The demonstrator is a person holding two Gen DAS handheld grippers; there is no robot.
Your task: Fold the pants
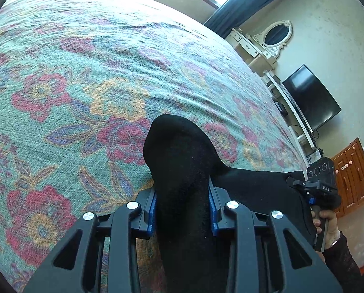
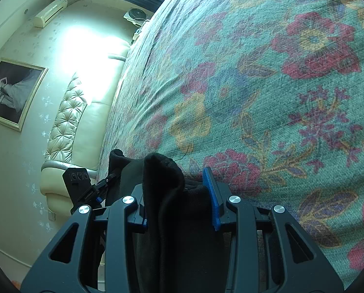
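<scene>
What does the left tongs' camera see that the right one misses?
Only the left view shows the television, an oval mirror, a wooden cabinet and the person's hand. Only the right view shows a framed picture, the cream headboard and an air conditioner. Both show the flowered bedspread and black pants pinched in the tongs.

Probably a home bedroom: floral bedspread (image 1: 84, 73), tufted headboard (image 2: 67, 117), television (image 1: 311, 97).
</scene>
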